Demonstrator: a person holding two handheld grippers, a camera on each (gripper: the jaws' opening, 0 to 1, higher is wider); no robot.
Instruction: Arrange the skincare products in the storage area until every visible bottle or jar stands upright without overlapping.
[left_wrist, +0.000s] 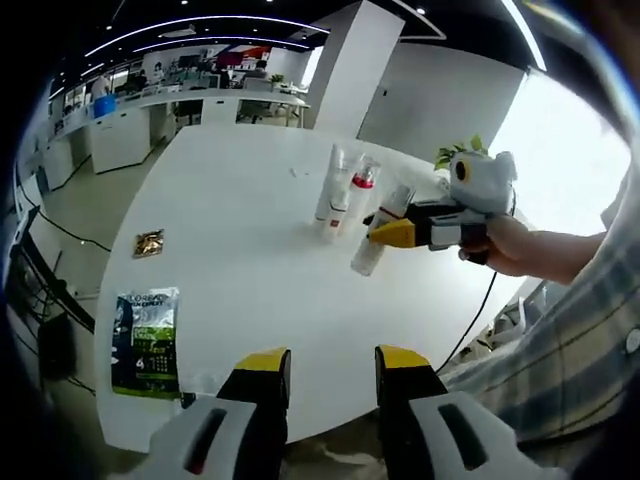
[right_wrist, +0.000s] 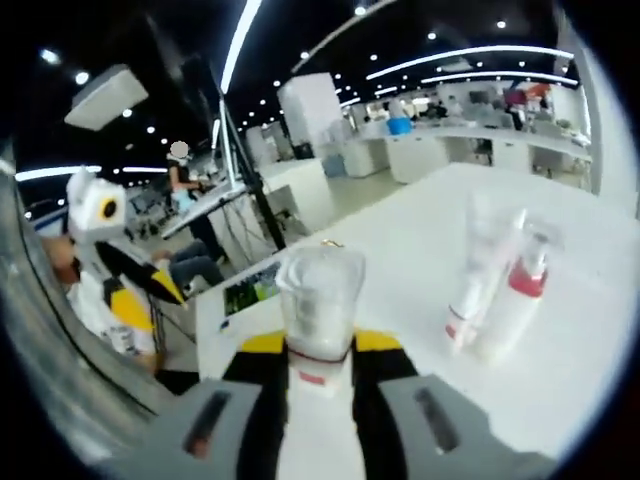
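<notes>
- White round table (left_wrist: 250, 270) in an open office, desks and ceiling strip lights behind.
- Clear-capped bottle (right_wrist: 318, 330) sits clamped between the right gripper's (right_wrist: 318, 375) yellow-tipped jaws, cap pointing away from the camera; in the left gripper view the same bottle (left_wrist: 372, 252) hangs tilted just above the table, held by the right gripper (left_wrist: 392, 232) in a person's hand (left_wrist: 510, 245).
- Two more bottles stand upright and touching near the table's middle: a white bottle (left_wrist: 334, 195) and a red-capped bottle (left_wrist: 358, 190), close beside the held one.
- Left gripper (left_wrist: 333, 375) hovers at the table's near edge, jaws apart, holding nothing.
- Green packet (left_wrist: 146, 340) and small gold wrapper (left_wrist: 148, 243) lie flat, well apart from the bottles.
</notes>
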